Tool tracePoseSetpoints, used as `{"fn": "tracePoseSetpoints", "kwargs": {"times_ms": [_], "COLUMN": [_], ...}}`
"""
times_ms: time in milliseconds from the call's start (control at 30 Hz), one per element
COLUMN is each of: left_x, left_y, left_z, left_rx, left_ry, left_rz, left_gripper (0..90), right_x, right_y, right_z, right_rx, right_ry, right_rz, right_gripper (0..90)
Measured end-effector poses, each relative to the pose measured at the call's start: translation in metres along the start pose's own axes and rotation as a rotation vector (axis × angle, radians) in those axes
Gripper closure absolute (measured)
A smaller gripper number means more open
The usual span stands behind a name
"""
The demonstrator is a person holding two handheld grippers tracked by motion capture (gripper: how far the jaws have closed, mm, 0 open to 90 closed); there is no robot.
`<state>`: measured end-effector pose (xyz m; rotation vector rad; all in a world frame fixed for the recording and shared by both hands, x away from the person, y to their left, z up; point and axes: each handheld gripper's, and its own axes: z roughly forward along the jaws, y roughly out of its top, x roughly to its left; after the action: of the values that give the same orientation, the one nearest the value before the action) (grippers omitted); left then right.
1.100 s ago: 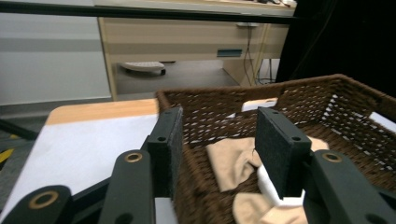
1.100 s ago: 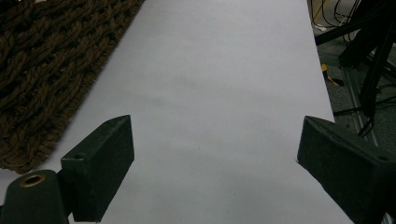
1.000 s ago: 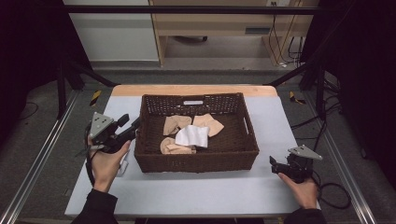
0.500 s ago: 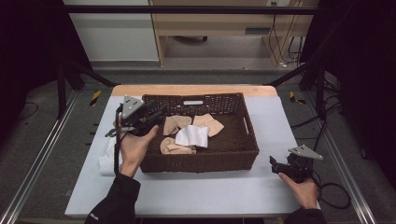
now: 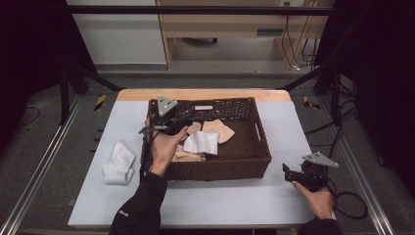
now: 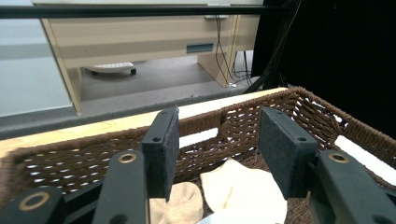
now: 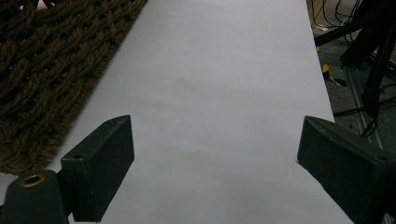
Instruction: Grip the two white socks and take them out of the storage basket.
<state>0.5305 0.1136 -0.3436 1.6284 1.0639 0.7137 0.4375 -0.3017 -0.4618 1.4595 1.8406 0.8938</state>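
Here, a pale grey table (image 5: 235, 205), smooth and matte, rectangular, with a wooden strip along the far edge. On it, a dark brown woven basket (image 5: 220, 169), rectangular, coarse braided wicker, with slot handles cut in the walls. Inside the basket, soft cloth pieces: a beige cloth (image 5: 219, 130) toward the far side, a white folded cloth (image 5: 201, 143) lying partly over the beige ones near the middle, another beige piece (image 5: 186, 156) by the near wall. Outside, on the table just left of the basket, a crumpled white cloth (image 5: 117, 163).

Over the basket's far-left corner, the left gripper (image 5: 177, 113), held in the left hand (image 5: 164, 147), jaws spread apart with nothing between them, above the beige cloths. At the near right of the table, well apart from the basket, the right gripper (image 5: 293, 172), held low in the right hand (image 5: 318, 198), jaws wide apart over bare tabletop.
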Motion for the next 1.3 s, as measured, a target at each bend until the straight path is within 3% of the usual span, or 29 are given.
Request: {"fn": "tracePoseSetpoints", "kwargs": {"times_ms": [400, 667, 767, 867, 1033, 1167, 1300], "left_x": [-0.011, -0.017, -0.018, -0.018, -0.02, -0.019, -0.017], "left_y": [-0.018, -0.037, -0.042, -0.042, -0.048, -0.053, -0.058], "left_z": [0.045, 0.069, 0.073, 0.071, 0.073, 0.077, 0.08], "left_rx": [0.066, 0.133, 0.166, 0.162, 0.209, 0.271, 0.349], "left_ry": [-0.006, -0.007, -0.029, -0.017, -0.023, -0.036, -0.022], "left_rz": [-0.005, 0.022, 0.019, 0.05, 0.056, 0.067, 0.078], "left_gripper": [45.8, 45.6, 46.0, 46.0, 45.0, 43.8, 42.2], "right_x": [0.0, 0.0, 0.0, -0.001, 0.0, 0.0, 0.0], "right_y": [0.0, 0.0, 0.0, 0.001, 0.0, 0.0, 0.0], "right_z": [0.001, 0.0, 0.0, 0.001, 0.001, 0.001, 0.001], "right_rx": [-0.001, -0.002, -0.003, -0.001, 0.001, 0.001, 0.002], "right_ry": [0.002, 0.002, 0.003, 0.003, 0.001, -0.001, -0.001], "right_rz": [0.001, 0.002, 0.002, 0.005, -0.001, 0.002, -0.001], "right_gripper": [11.1, 11.1, 11.1, 11.1, 11.1, 11.1, 11.1]}}
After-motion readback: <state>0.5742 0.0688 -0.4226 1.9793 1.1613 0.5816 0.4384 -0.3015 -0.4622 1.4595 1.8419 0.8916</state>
